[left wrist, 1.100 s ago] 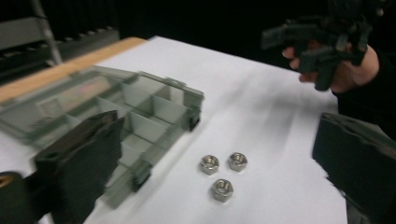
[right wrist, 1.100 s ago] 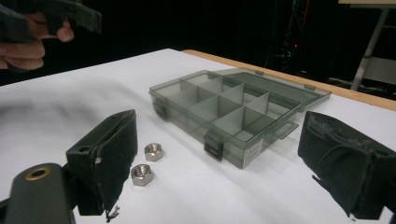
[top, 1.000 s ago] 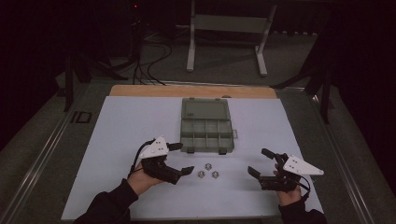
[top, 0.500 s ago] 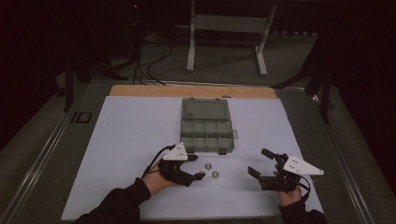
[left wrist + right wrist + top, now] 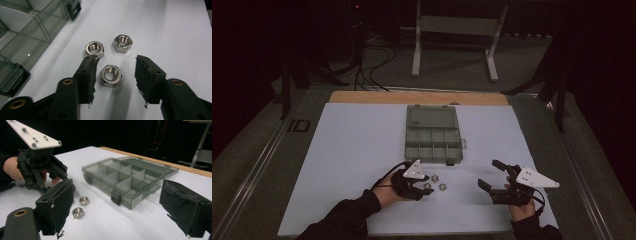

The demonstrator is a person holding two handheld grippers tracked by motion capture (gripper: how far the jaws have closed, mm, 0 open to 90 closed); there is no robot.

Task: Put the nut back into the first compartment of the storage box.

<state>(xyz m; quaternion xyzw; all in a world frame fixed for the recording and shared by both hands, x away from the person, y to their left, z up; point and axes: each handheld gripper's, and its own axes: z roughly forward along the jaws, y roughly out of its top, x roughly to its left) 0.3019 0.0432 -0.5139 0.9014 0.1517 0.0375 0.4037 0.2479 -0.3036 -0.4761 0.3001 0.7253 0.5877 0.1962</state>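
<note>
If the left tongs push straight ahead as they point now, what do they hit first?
The nearest hex nut, which already sits between the open jaws of the left tongs. Two more nuts lie just beyond it; depth is hard to judge.

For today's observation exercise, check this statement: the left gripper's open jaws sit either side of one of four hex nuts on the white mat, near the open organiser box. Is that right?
Not quite: there are three hex nuts, not four. The left gripper view shows them plainly, with the left gripper open around the nearest nut and two more beyond it. The organiser box does lie open nearby on the white mat.
</note>
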